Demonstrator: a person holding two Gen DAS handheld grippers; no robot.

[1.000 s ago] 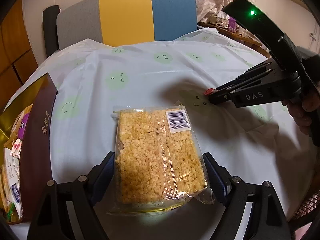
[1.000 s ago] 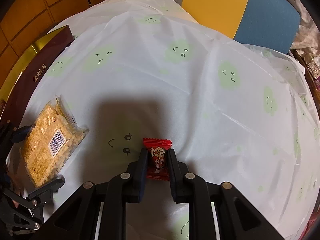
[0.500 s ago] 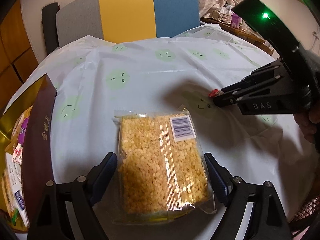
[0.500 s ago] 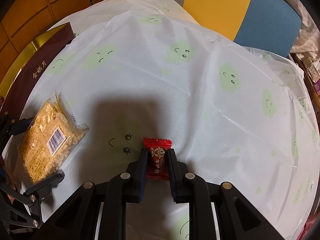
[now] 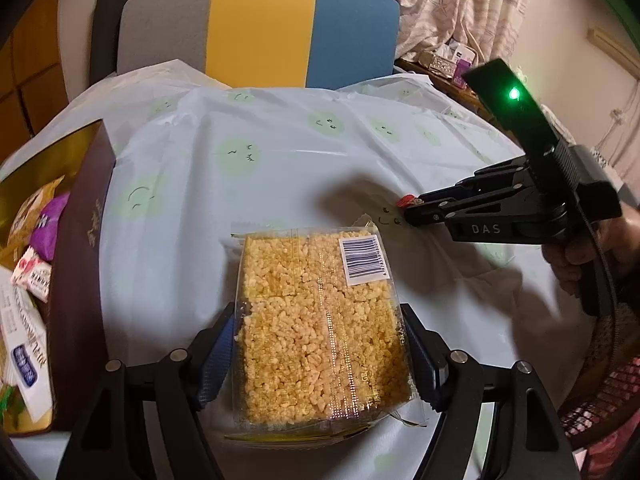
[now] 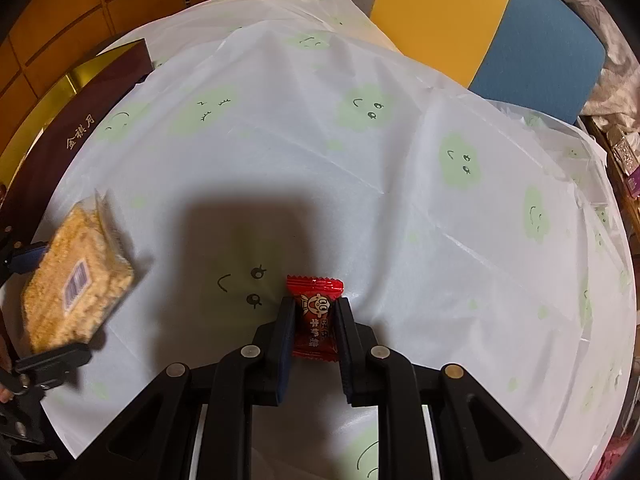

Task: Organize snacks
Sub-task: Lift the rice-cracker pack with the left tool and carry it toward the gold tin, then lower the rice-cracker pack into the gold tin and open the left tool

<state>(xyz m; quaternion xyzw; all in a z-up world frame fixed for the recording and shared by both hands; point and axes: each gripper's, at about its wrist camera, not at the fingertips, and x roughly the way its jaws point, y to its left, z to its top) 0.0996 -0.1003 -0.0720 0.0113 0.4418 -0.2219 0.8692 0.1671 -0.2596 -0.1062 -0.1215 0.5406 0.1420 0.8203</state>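
Yellow puffed-rice bar point(image 5: 320, 320): clear wrapper, lying between the pads of the left hand-held gripper point(image 5: 320, 354), long axis running straight ahead along the fingers, barcode end farthest from the hand.
Left hand-held gripper state: jaws closing on the bar's two long sides; the blue pads look to be touching the wrapper, and the right wrist view suggests the bar is tilted up off the cloth.
Red candy point(image 6: 315, 318): clamped upright between the pads of the right hand-held gripper point(image 6: 314, 326), low over the worktop point(image 6: 360, 200), well apart from the bar.
Snack box point(image 5: 80, 240): dark brown wall with gold lining, just to the left of the bar, already holding several packets point(image 5: 34, 240).
Nearer hand: the left one, beside the box; the right would have to cross over.
In the way: only the box's near wall, which the bar must likely clear.
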